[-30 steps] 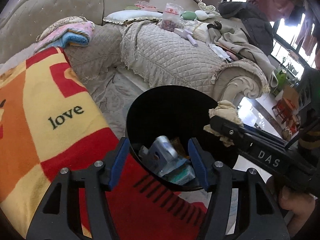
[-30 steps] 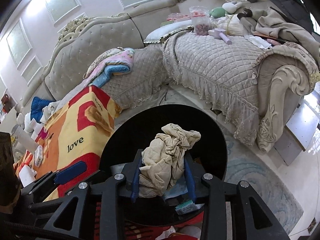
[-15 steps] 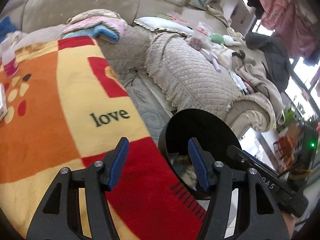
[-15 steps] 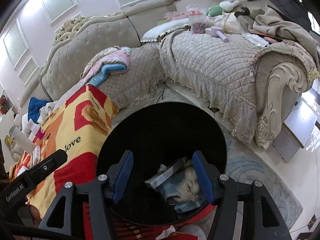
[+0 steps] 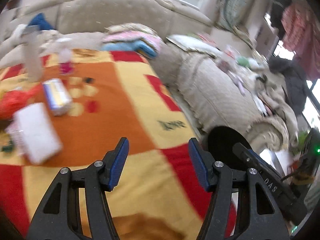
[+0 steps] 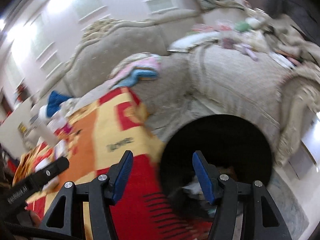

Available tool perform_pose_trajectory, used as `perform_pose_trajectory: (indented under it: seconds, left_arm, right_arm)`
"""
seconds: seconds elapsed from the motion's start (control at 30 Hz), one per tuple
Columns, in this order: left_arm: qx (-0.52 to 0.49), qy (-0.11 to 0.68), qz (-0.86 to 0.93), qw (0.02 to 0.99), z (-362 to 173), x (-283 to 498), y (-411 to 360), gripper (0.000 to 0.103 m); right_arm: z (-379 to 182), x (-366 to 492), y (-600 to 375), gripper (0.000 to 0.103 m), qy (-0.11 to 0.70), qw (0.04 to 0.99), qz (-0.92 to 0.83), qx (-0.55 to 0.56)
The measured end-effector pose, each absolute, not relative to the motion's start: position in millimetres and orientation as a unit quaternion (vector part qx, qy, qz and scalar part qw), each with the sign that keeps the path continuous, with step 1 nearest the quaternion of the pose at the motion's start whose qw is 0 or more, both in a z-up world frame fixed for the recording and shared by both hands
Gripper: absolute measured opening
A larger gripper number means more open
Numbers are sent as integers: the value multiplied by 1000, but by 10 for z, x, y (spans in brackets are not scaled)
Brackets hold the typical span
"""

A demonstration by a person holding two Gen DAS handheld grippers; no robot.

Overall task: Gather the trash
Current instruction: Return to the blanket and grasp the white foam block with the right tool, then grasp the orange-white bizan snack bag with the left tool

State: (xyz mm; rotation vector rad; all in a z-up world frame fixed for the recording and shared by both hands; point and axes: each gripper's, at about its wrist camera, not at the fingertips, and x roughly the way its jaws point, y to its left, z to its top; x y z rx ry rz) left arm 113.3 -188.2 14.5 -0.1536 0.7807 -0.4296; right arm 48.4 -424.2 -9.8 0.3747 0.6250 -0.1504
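Left wrist view: my left hand-held gripper (image 5: 158, 164) is spread wide and empty above the red, orange and yellow fleece blanket covering the surface (image 5: 124, 108). Candidate trash lies well ahead to the left: a flat white rectangular packet (image 5: 35, 133), a small white-and-blue carton (image 5: 57, 97) and a crumpled red wrapper (image 5: 14, 101); blur hides finer detail. I judge the packet light and slightly flexible, best pinched across its short sides; the wrapper will be soft and crushable, so take it at its bulk. In the right wrist view, my right hand-held gripper (image 6: 162, 177) is also wide and empty, with one finger over the round black plastic bin (image 6: 216, 152), which stands beside the blanket edge with trash inside.
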Motion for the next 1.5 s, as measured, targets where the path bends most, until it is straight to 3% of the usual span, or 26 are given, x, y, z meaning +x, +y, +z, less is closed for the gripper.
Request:
perform_pose_trajectory:
  seconds: [0.2, 0.47, 0.83, 0.93, 0.97, 1.23, 1.5]
  left_arm:
    - [-78, 355, -124, 923, 233, 1124, -804, 61]
    - [-57, 386, -33, 920, -467, 1229, 287, 64]
    - [-123, 413, -33, 902, -697, 1279, 472, 64]
    - [-131, 411, -36, 902, -683, 1279, 502, 64]
    - [-134, 410, -37, 901, -677, 1295, 514, 64]
    - [-128, 409, -38, 903, -656, 1303, 490, 64]
    - [-4, 402, -118, 908, -374, 1691, -83, 64]
  right_arm:
    - [-42, 699, -3344, 61, 312, 937, 83, 134]
    - [-170, 960, -2439, 74, 324, 912, 224, 115]
    - [-478, 1683, -1460, 74, 363, 894, 262, -22]
    - [-564, 1861, -1452, 69, 385, 886, 260, -14]
    - [-624, 1922, -1454, 55, 403, 877, 260, -7]
    - [-468, 1570, -1760, 55, 381, 895, 230, 17]
    - [-427, 1085, -2364, 56, 400, 898, 157, 90]
